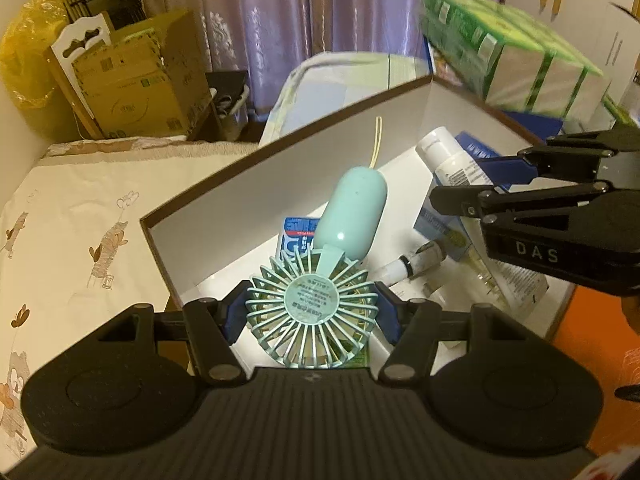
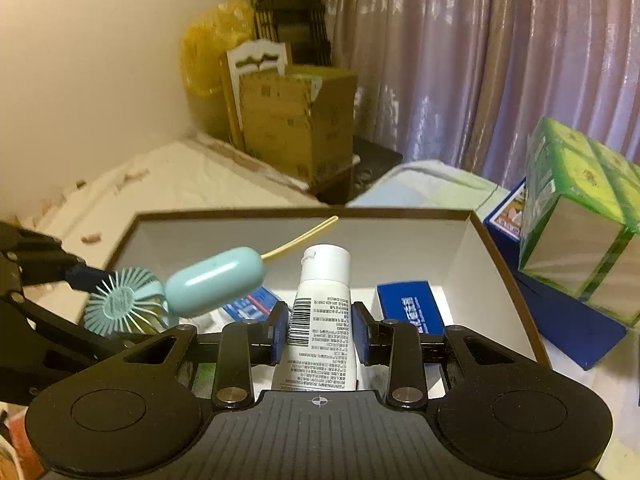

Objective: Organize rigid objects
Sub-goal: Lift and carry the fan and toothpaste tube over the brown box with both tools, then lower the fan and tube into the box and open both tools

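Observation:
My left gripper (image 1: pixel 310 312) is shut on the round head of a teal handheld fan (image 1: pixel 348 216). The fan's handle points away over an open white box with a brown rim (image 1: pixel 280 140). In the right wrist view my right gripper (image 2: pixel 320 326) is shut on a white tube (image 2: pixel 322 280) with a barcode, cap pointing away, above the same box (image 2: pixel 304 213). The fan (image 2: pixel 212 282) and left gripper (image 2: pixel 108 308) show at that view's left. The right gripper (image 1: pixel 468 184) and tube (image 1: pixel 444 152) appear at the right of the left wrist view.
Inside the box lie a blue carton (image 2: pixel 408 304), a blue-and-white pack (image 1: pixel 296 236) and a small tube (image 1: pixel 416 264). Green tissue packs (image 2: pixel 580 220) on a blue box (image 2: pixel 568 320) stand right of it. Cardboard boxes (image 2: pixel 296 128) fill the far corner. A printed bedsheet (image 1: pixel 80 220) lies left.

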`<state>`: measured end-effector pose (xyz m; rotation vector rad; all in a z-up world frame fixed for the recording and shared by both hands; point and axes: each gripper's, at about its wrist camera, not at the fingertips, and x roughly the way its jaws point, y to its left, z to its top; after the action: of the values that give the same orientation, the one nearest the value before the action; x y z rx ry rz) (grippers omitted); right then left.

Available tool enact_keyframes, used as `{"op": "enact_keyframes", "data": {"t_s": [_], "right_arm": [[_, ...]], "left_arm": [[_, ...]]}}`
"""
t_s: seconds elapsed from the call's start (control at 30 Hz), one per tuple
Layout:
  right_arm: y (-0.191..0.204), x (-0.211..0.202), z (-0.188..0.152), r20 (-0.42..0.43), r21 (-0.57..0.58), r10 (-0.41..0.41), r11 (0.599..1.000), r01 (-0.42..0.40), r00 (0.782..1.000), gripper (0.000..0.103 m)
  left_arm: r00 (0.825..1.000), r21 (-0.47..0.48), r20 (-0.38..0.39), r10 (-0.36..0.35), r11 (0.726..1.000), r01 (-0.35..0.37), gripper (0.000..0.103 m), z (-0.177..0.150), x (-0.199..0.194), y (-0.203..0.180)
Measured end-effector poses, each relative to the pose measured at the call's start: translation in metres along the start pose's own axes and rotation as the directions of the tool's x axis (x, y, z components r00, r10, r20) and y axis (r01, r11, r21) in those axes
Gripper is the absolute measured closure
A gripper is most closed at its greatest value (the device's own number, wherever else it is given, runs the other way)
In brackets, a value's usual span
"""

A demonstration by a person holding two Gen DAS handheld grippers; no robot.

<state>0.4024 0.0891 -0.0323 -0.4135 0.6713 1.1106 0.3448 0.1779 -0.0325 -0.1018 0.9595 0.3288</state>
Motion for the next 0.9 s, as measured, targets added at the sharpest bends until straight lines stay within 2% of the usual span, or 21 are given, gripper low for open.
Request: {"op": "enact_keyframes", "data": {"t_s": [0.37, 0.6, 0.9], "right_arm": [[-0.006, 0.031, -0.01, -0.08, -0.023, -0.056, 0.998, 0.054, 0.995, 0.071], [-0.007, 0.025, -0.013, -0.084, 0.009, -0.04, 0.999, 0.041, 0.996, 0.065], [-0.006, 0.013, -0.018, -0.09, 0.047, -0.034, 0.998, 0.039, 0.995, 0.061]], "left_arm": [[0.999, 0.025, -0.043, -0.02, 0.999, 0.021, 0.042, 0.005, 0.026, 0.006], [0.999, 0.048, -0.029, -0.014, 0.999, 0.015, 0.041, 0.006, 0.027, 0.006], [1.0, 0.056, -0.016, -0.025, 0.998, 0.026, 0.041, 0.009, 0.023, 0.003]]}}
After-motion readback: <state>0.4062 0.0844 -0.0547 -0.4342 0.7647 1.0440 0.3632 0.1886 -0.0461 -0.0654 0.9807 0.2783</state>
